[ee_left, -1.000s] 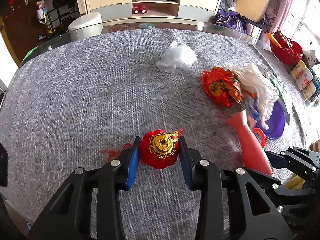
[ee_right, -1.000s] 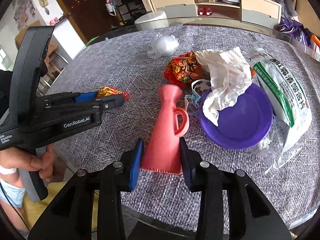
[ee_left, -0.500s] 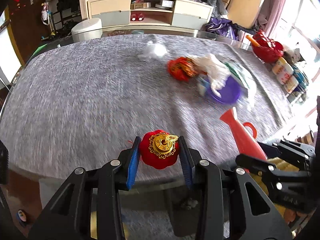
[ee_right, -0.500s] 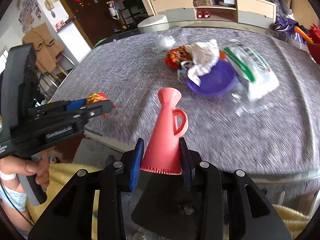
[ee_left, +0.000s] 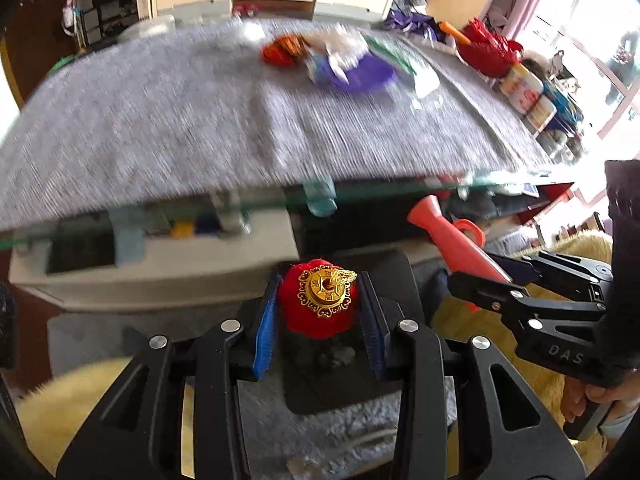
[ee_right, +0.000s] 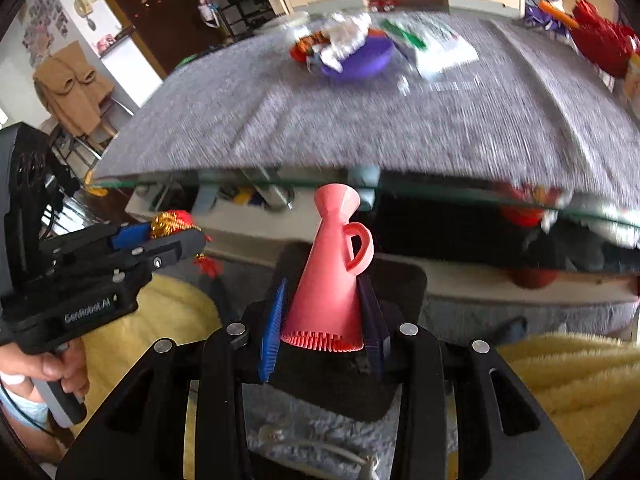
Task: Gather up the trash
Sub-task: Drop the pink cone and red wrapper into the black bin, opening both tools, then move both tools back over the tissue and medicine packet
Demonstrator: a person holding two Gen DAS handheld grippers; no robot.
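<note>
- Red plush ornament (ee_left: 318, 304) with a gold coin on top sits clamped between the blue-padded fingers (ee_left: 264, 332) of the left gripper (ee_left: 320, 312), off the table's near edge.
- Pink cone-shaped jug (ee_right: 334, 276), wide end squeezed by the right gripper (ee_right: 324, 320), spout pointing away, handle on the right.
- Below both: a black bin (ee_right: 404, 280) on the floor.
- Back on the grey-clothed table (ee_left: 180, 120): a purple bowl (ee_left: 368, 76) with white tissue, an orange wrapper (ee_left: 282, 52) beside it, blurred.
</note>
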